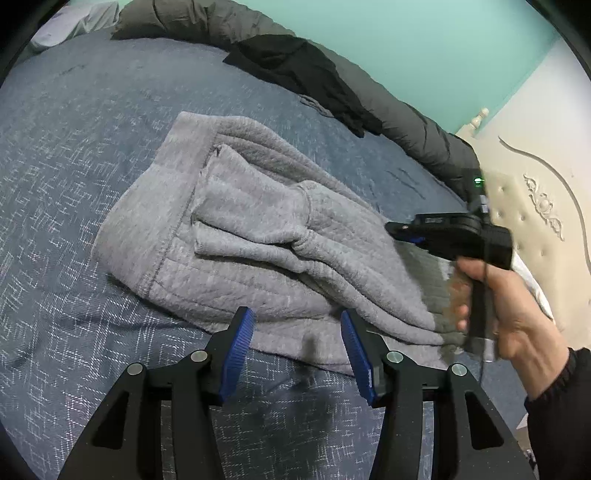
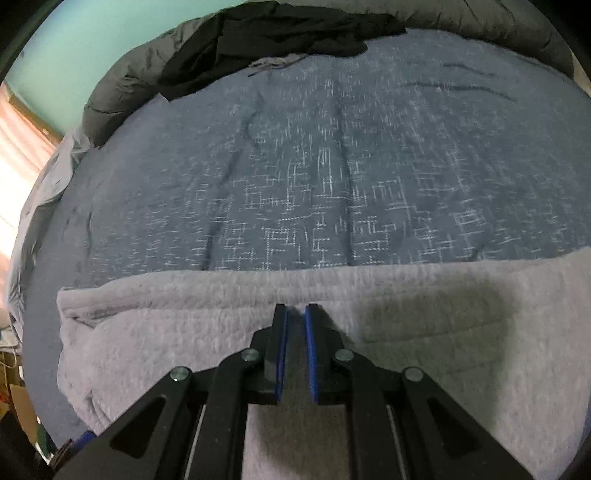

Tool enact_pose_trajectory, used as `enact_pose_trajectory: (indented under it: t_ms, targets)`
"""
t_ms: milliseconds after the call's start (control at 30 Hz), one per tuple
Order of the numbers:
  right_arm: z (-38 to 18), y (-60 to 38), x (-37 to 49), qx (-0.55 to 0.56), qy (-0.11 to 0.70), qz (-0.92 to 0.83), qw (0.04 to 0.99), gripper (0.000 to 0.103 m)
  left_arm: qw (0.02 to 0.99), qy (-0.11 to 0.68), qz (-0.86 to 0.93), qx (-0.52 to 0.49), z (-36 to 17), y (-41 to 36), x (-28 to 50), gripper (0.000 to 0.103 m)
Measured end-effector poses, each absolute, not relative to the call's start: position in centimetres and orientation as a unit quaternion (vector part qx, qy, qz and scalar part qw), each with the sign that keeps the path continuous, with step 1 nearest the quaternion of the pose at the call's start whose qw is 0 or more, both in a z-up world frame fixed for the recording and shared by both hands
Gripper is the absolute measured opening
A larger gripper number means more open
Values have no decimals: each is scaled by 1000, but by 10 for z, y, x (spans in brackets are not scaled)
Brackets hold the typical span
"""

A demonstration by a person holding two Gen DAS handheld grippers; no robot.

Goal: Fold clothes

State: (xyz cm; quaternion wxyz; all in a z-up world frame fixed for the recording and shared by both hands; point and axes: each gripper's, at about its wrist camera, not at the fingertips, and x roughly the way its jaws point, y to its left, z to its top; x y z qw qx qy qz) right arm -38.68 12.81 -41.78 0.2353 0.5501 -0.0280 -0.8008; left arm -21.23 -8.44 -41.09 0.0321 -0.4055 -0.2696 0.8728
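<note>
A bed covered in a slate-blue blanket with a pale line pattern [image 1: 74, 206] fills the scene, under a mint-green wall [image 1: 424, 48], and a dark grey puffy duvet [image 1: 229, 22] lies rolled along its far edge. Out on the left, the left tool [image 1: 297, 321] hangs over the near hem of the grey fleece garment [image 1: 258, 229], its blue-padded jaws standing apart with nothing pinched between them. The garment itself lies partly folded in the middle of the bed, one sleeve cuff doubled back over the body. Beyond it, a crumpled black garment [image 1: 306, 70] sits against the duvet. Over to the right, a hand in a dark sleeve [image 1: 509, 310] grips the handle of the right tool [image 2: 295, 314], blurred, its jaws drawn nearly together above the fleece, and nothing shows caught between them.
</note>
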Motion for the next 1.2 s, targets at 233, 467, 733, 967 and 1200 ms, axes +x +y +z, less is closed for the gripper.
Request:
enact_pose_trajectory:
  t_ms: [233,467,733,967,1200]
  targets:
    - [-403,129,-371,542,13,-805,242,6,34,-278,870,-407,-412,-86,-212,54]
    - [-414,148,-317,550,21,-793,263,6,35,-281,871,-401,-407,-87,-209,54]
    - [-409,178,-256,530,-3,-807,261,6,27,-293,868,-401,-409,-95,-205,55]
    - [-413,197,-211,526,2,-812,255,6,24,-302,865,-400,-408,-101,-201,56]
    - [-376,233,-199,471,-62,-845,244,6,-4,-322,861,-393,-405,-129,-185,66]
